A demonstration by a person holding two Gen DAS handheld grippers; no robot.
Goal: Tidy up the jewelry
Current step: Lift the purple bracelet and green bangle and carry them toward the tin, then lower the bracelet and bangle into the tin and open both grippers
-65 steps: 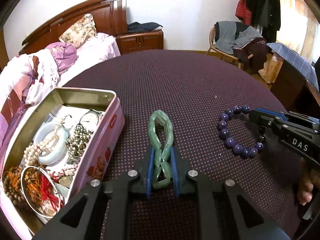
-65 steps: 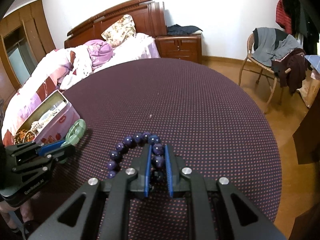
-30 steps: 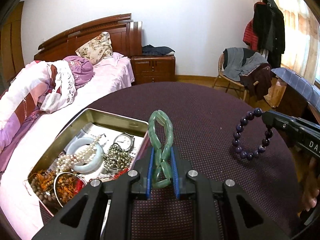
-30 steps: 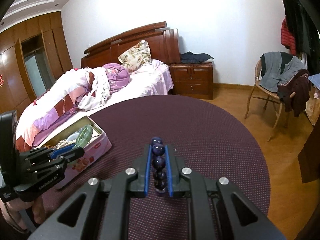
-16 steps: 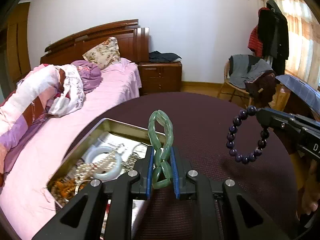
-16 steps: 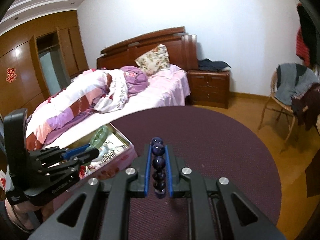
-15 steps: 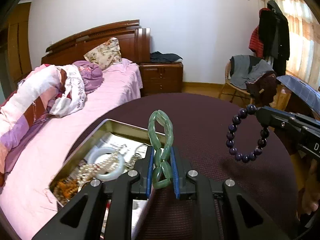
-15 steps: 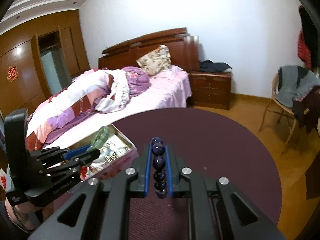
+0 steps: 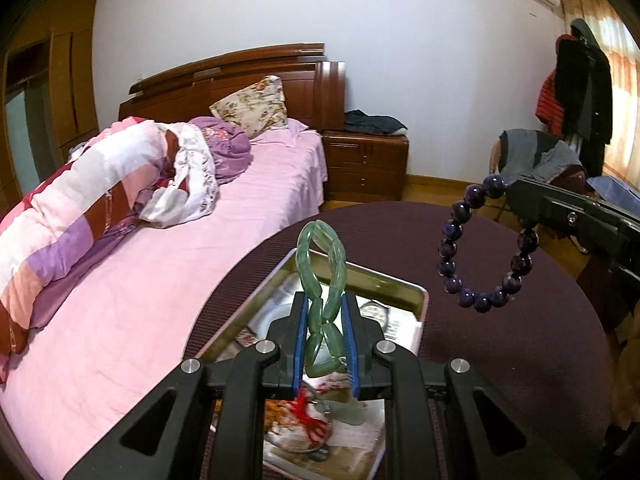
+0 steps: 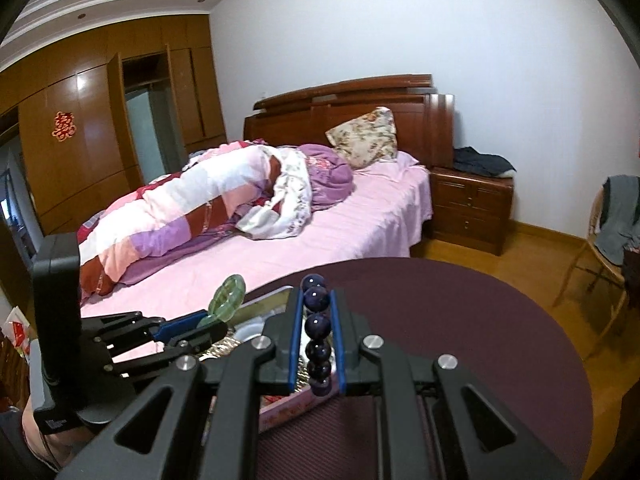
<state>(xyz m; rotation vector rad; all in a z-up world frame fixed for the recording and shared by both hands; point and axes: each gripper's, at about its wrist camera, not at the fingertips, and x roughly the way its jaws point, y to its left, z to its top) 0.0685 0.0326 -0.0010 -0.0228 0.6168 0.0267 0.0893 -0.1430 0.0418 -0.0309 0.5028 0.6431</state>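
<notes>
- My left tongs [image 9: 325, 328] pinch the green bracelet [image 9: 323, 276] between their blue pads; it stands up out of the tongs, hanging in the air above the open tin [image 9: 416, 300].
- My right tongs [image 10: 316, 336] pinch the purple bead bracelet [image 10: 317, 326]; in the left view its loop [image 9: 480, 248] dangles free over the bench [image 9: 500, 352], just beside the tin's far corner.
- The tin sits at the bench edge nearest the bed [image 9: 160, 280]. Inside it I make out a pale bangle, what looks like a watch, and something with red thread; the rest is hidden behind my tongs.
- Step in hand, as I judge it: both bracelets are lifted and carried toward the tin, neither dropped in yet.
- Next move calls for bringing each bracelet squarely over a bare part of the tin, lowering it, then spreading the tongs so it falls inside and not on the rim.
- Writing: a red paper character [image 10: 64, 126] hangs on the wardrobe door. The tin's pink side [image 10: 288, 410] carries print I cannot read. Lettering on the left tongs' body is too small to tell.
</notes>
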